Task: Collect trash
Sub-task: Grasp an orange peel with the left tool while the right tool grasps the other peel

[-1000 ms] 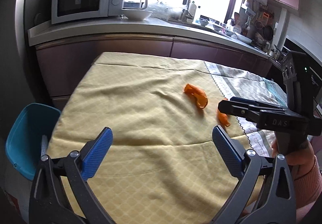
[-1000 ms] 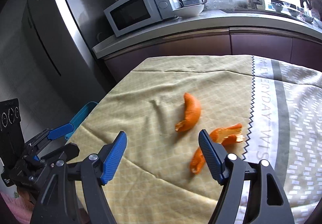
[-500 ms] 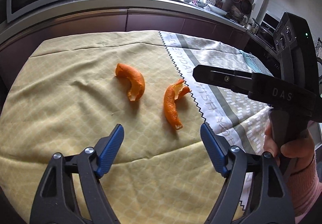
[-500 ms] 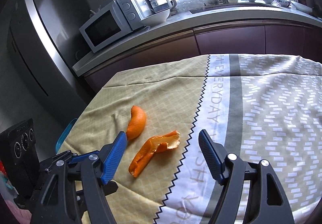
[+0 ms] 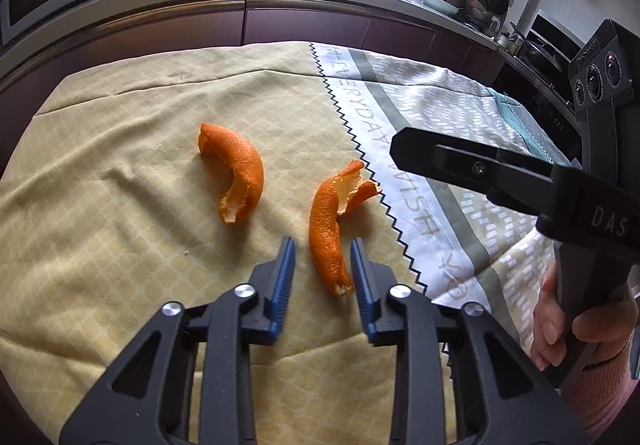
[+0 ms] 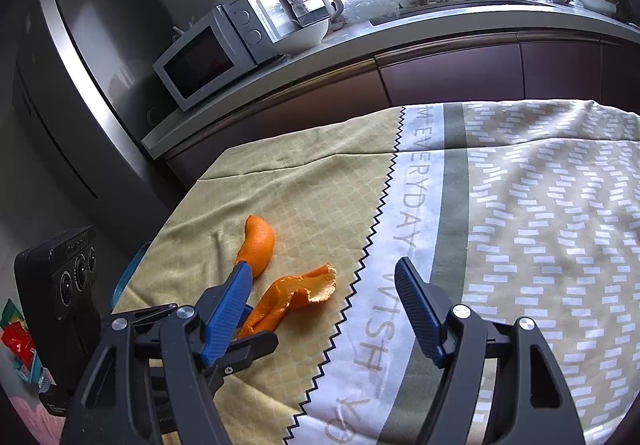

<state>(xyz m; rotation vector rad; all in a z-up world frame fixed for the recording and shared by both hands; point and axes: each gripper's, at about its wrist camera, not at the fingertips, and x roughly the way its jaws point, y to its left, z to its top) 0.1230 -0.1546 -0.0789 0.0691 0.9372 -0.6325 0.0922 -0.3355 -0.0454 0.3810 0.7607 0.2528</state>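
Observation:
Two orange peels lie on the yellow tablecloth. The long peel (image 5: 326, 221) lies by the zigzag seam; it also shows in the right wrist view (image 6: 294, 299). The curved peel (image 5: 238, 173) lies to its left, and shows in the right wrist view (image 6: 258, 243). My left gripper (image 5: 322, 257) has its blue fingers narrowed around the near end of the long peel, with small gaps on both sides. My right gripper (image 6: 324, 295) is open and empty, hovering over the seam to the right of the long peel.
The table (image 5: 100, 245) is covered by a yellow cloth joined to a grey-and-white patterned cloth (image 6: 520, 245). A counter with a microwave (image 6: 208, 57), bowl and kettle runs behind. A blue bin's rim (image 6: 128, 277) shows off the table's left edge.
My left gripper has moved forward and down to the long peel and its fingers have narrowed around the peel's end. My right gripper has shifted right, staying open.

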